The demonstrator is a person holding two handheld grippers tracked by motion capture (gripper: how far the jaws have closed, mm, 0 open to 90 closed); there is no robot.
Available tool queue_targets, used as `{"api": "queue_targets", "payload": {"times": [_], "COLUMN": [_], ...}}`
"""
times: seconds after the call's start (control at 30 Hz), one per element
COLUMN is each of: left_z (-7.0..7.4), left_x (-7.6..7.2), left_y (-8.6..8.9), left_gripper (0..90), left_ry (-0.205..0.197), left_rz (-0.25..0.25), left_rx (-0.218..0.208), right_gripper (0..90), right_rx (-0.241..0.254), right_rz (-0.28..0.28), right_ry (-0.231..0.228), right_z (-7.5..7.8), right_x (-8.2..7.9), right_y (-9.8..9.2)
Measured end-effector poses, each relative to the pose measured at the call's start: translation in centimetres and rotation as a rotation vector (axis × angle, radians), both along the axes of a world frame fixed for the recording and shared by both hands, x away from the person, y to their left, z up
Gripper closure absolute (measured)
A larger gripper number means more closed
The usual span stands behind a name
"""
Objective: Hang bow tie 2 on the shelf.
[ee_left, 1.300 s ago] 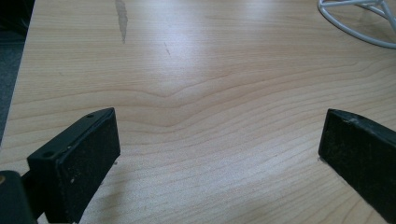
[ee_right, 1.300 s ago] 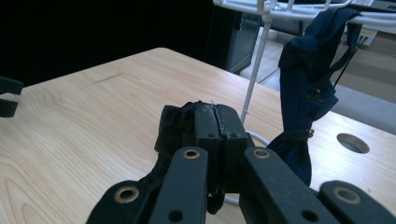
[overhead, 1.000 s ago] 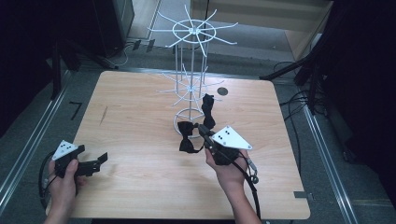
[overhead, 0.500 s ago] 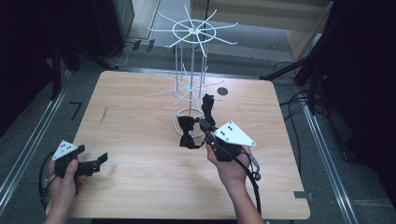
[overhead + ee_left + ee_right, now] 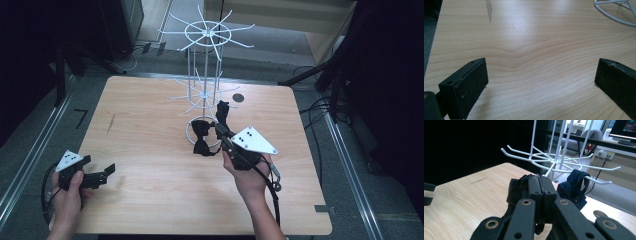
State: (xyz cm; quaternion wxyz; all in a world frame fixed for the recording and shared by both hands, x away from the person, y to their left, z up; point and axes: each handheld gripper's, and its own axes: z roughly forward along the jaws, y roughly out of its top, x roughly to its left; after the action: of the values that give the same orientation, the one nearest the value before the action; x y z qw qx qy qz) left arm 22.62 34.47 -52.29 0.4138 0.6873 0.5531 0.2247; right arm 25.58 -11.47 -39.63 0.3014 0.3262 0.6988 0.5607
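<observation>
Right gripper point(image 5: 220, 131) clamps a black fabric bow tie point(image 5: 201, 136), apparently lifted, beside the white wire hook stand point(image 5: 206, 75). Left gripper point(image 5: 100, 174) sits released, jaws wide over the pale wooden table point(image 5: 150, 130).

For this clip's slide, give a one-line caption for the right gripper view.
Right gripper shut on black cloth beside white wire rack.

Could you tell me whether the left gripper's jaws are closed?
No, the left gripper has its jaws wide apart over bare table.
</observation>
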Motion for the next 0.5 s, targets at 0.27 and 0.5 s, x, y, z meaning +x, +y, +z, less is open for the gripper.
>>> {"api": "queue_targets", "payload": {"times": [0.27, 0.5], "left_z": [0.0, 0.0], "left_x": [0.0, 0.0], "left_y": [0.0, 0.0], "left_gripper": [0.0, 0.0], "left_ry": [0.000, -0.001], "left_rz": [0.000, 0.001], "left_rx": [0.000, -0.002], "right_gripper": [90.0, 90.0], "right_rx": [0.003, 0.005], "right_rz": [0.004, 0.003], "right_ry": [-0.015, -0.019], "right_z": [0.6, 1.2], "right_x": [0.1, 0.6], "right_y": [-0.1, 0.1]}}
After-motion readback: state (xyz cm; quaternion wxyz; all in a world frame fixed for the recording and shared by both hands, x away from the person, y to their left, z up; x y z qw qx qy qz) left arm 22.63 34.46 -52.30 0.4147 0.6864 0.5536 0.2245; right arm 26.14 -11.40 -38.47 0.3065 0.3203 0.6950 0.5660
